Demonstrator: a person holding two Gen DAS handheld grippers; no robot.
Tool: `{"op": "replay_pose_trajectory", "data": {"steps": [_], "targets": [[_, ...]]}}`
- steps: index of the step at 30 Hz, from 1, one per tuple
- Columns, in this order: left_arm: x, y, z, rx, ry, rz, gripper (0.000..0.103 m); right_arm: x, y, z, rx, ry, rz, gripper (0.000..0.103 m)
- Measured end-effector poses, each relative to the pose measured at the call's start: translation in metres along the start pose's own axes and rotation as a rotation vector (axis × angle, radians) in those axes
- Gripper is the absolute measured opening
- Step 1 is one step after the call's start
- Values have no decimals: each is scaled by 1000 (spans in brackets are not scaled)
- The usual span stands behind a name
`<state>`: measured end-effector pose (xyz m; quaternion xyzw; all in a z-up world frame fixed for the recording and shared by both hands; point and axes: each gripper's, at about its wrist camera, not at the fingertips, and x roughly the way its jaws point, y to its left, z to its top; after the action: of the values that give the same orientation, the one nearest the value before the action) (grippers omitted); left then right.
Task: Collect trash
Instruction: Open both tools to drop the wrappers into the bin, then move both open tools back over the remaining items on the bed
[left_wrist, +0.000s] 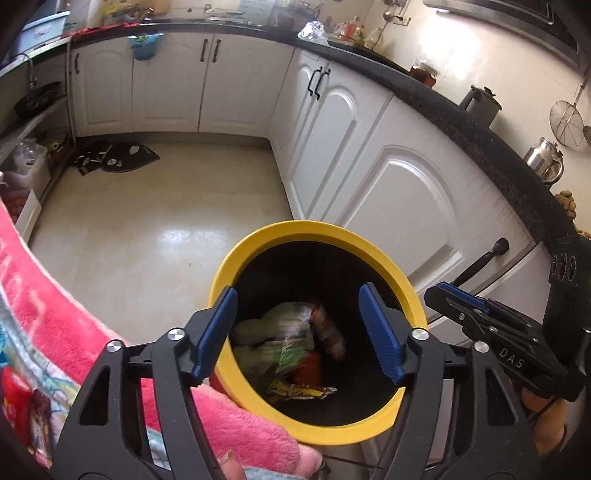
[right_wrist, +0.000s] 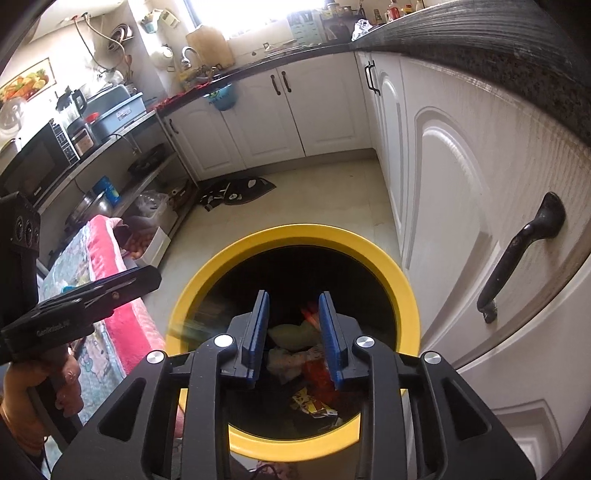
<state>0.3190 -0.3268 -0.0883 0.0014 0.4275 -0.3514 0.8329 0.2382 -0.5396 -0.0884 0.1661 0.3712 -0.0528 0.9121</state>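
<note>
White kitchen cabinets (left_wrist: 369, 155) flank me. Both my left hand-held gripper (left_wrist: 299, 332) and right hand-held gripper (right_wrist: 293, 334) hang parted and empty over the yellow bin (left_wrist: 258, 240); trash (left_wrist: 291, 350) lies below inside.

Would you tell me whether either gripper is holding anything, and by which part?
Nothing is held. The left gripper and right gripper are both open and empty over the bin; the wrappers lie inside.
</note>
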Motion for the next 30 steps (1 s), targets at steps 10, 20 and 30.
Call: {"op": "replay_pose_trajectory", "data": {"steps": [10, 20, 30], "targets": [[-64, 12, -11, -26, -97, 51, 85, -21, 27, 6, -58, -57, 24, 51], [-134, 44, -36, -130, -187, 129, 92, -51, 63, 13, -124, -132, 68, 73], [-210, 70, -65, -195, -295, 218, 92, -74, 122, 5, -226, -155, 175, 82]]}}
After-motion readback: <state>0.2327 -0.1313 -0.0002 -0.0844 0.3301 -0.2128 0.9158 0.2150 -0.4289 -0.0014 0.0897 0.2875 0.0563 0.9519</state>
